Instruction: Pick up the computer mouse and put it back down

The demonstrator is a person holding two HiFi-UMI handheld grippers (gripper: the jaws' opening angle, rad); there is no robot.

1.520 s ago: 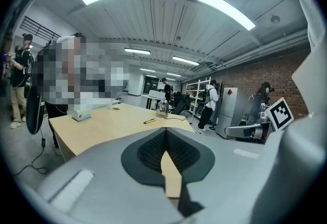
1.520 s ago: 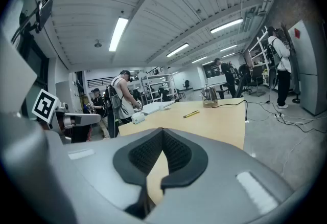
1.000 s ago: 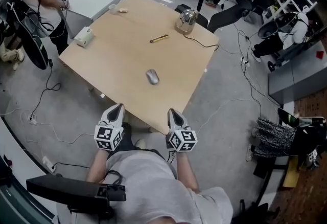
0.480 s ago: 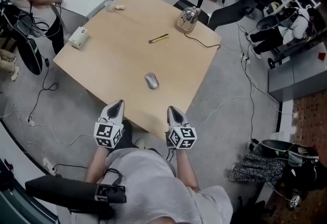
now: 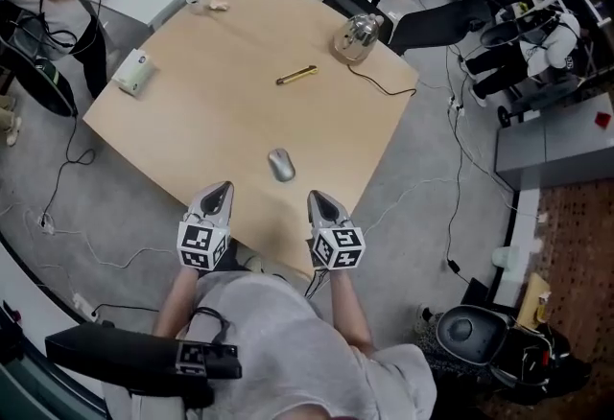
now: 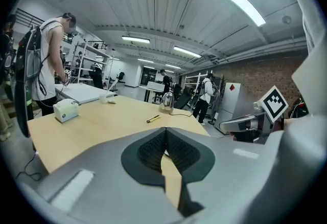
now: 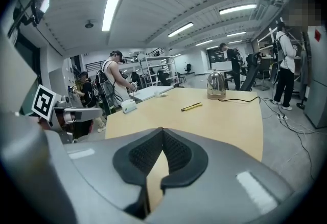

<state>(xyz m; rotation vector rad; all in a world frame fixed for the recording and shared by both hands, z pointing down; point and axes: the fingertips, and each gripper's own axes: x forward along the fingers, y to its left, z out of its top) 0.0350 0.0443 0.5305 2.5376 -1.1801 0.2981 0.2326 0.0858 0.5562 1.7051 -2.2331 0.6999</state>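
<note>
Poised at the near edge of the surface (image 5: 211,102): left gripper (image 5: 224,190) and right gripper (image 5: 316,198), fingers of both closed on nothing, probably pending the approach. Aimed either side of the computer mouse (image 5: 280,165), lying untouched just ahead.

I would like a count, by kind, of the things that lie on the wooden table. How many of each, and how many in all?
computer mouse: 1
yellow pen: 1
kettle: 1
white box: 1
cup: 1
small pale item beside the cup, too small to identify: 1
Total: 6
</note>
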